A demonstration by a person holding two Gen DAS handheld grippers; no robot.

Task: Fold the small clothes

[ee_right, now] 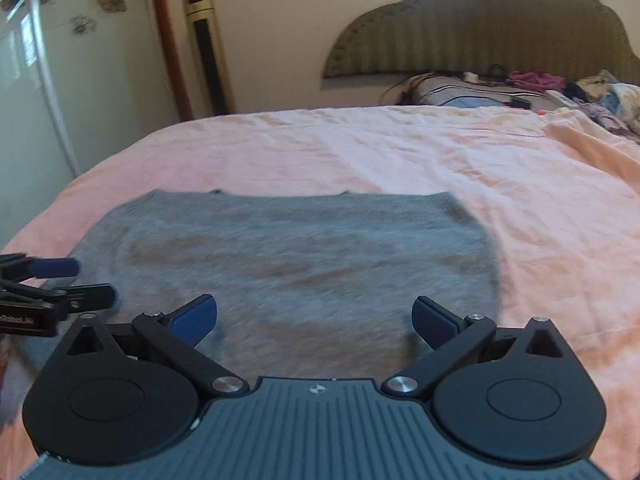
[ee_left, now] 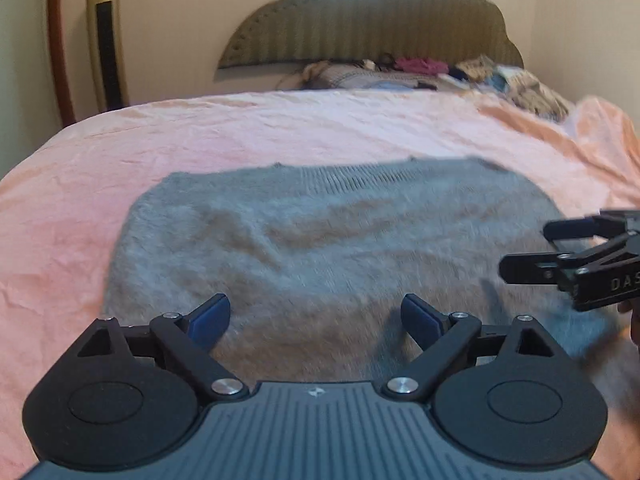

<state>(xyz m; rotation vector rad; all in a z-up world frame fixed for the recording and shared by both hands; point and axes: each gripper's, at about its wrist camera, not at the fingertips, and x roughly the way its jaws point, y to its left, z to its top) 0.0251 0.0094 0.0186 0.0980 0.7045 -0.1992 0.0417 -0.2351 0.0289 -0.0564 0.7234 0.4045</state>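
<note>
Left wrist view: left gripper (ee_left: 315,320) and right gripper (ee_right: 314,320), jaws spread and empty, above the flat grey garment (ee_left: 320,248). Judged step: pre-grasp; next, pinch its near edge

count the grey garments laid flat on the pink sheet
1. A single fuzzy grey knit garment lies spread flat mid-bed on the wrinkled pink bedsheet, just ahead of both open grippers. The mixed fabric pile by the headboard could hide more.
</note>
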